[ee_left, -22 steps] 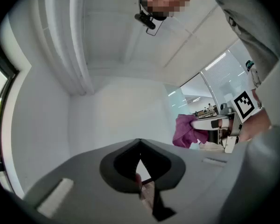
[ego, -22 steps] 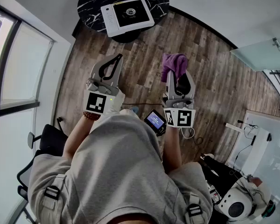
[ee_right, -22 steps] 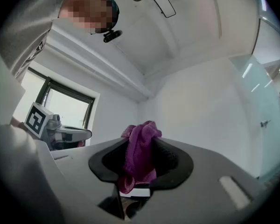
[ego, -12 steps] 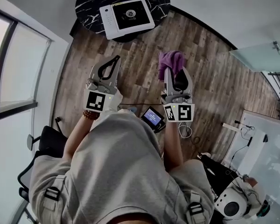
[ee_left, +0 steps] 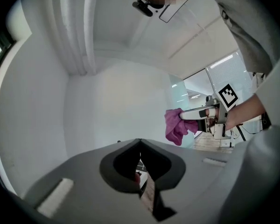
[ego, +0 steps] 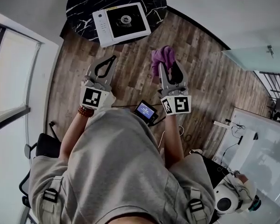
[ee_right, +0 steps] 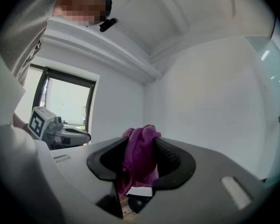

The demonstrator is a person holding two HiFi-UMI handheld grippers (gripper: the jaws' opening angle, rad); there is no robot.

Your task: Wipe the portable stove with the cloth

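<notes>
Toward 12 o'clock, wooden floor point(ego: 135, 73) lies open up to the round black surface point(ego: 81, 6), where the portable stove point(ego: 122, 21) takes the near side. A white wall point(ego: 50, 73) bounds 9 o'clock; a glass panel point(ego: 252, 55) stands at 2 o'clock.

Head view: the round worktop point(ego: 79, 4) is cut off by the top edge. The markings on the control strip of the portable stove point(ego: 122, 21) and the text on the small screen point(ego: 144, 111) are too small to read. Part of the cloth point(ego: 161, 58) is hidden between the jaws of the right hand-held gripper point(ego: 171, 68).
</notes>
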